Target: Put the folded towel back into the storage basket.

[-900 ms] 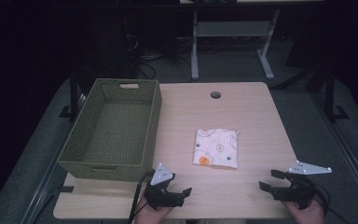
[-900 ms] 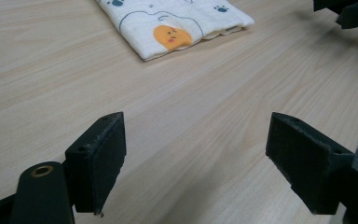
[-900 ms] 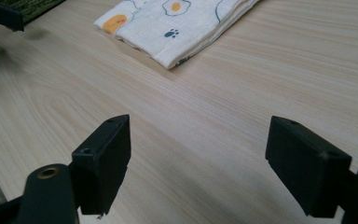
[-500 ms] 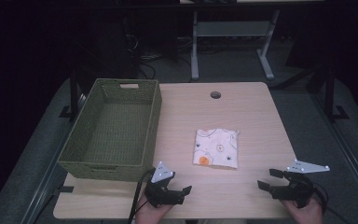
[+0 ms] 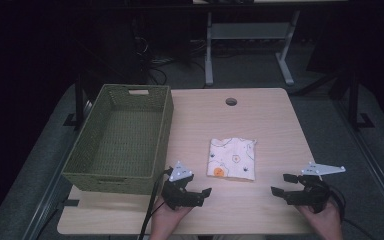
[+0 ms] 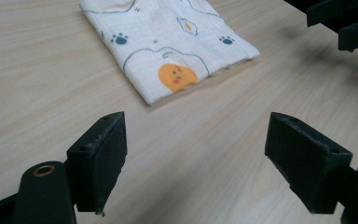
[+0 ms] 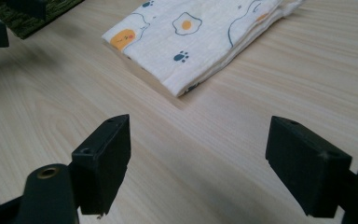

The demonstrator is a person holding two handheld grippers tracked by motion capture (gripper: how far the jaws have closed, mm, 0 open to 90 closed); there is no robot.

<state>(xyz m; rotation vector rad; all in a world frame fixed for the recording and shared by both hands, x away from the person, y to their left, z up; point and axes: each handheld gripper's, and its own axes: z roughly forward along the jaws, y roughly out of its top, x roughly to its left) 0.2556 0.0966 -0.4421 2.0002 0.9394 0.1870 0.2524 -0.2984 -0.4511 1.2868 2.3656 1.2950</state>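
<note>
L tongs (image 5: 200,192) released | R tongs (image 5: 285,184) released | 1 folded cloth (image 5: 232,158) | 1 basket (image 5: 120,177)

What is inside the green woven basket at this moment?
The basket looks empty: its woven floor shows bare in the high view. The strip of floor just behind its near wall is hidden from that camera. The folded cloth lies outside it, on the table.
</note>
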